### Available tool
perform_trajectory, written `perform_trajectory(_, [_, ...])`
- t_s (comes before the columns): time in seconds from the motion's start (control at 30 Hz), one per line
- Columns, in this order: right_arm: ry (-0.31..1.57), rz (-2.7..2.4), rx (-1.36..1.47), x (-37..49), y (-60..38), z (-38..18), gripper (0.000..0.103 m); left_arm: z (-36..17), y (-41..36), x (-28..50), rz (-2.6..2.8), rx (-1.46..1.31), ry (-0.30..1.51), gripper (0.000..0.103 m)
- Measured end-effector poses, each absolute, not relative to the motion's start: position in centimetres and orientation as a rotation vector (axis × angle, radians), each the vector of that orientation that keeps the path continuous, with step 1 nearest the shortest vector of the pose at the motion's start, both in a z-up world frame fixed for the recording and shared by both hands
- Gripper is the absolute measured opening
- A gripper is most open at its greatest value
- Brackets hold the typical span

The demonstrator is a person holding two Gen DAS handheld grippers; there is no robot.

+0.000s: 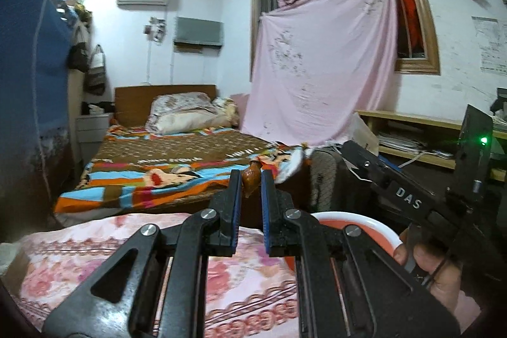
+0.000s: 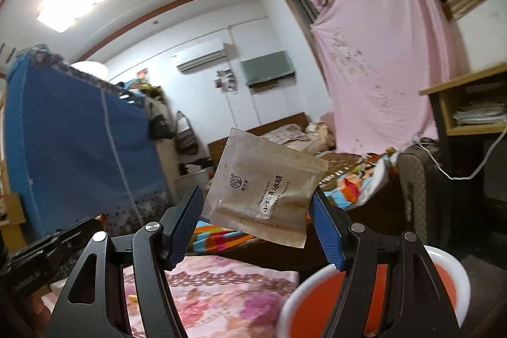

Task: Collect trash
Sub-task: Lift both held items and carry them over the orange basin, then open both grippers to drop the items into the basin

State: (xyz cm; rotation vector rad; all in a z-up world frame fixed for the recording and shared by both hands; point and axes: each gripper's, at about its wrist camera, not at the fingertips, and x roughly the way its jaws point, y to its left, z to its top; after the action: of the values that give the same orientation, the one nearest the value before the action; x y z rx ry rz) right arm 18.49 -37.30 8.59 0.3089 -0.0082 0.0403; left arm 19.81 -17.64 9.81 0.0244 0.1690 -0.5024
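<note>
Keep left gripper [image 1: 250,179] pinched on scrap [image 1: 249,181], right gripper [image 2: 256,205] clamped across packet [image 2: 266,189]; release squarely over bin [image 2: 450,268].

Colours and patterns around the two black, blue-padded tongs

The left gripper [image 1: 250,179] pinches a glossy brown scrap [image 1: 249,181]; beyond it lies a bedspread [image 1: 164,167] striped in brown, orange and sky blue, and below it a pink floral cloth [image 1: 126,262]. Between the right gripper [image 2: 256,205] fingers sits a beige packet [image 2: 269,189] with dark printed characters. Just below its right finger is a bin [image 2: 317,284] with a white rim and orange-red inside. A pale pink sheet [image 2: 380,68] hangs beyond, a blue wardrobe [image 2: 69,148] to the left.
</note>
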Motion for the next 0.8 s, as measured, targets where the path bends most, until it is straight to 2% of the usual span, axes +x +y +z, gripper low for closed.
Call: perform_trajectory(0.8, [0.218,-0.151,0.420,20.4,-43.6,6.0,0.069,6.1,-24.9,25.2,-0.723,-0.099,0.515,0.000])
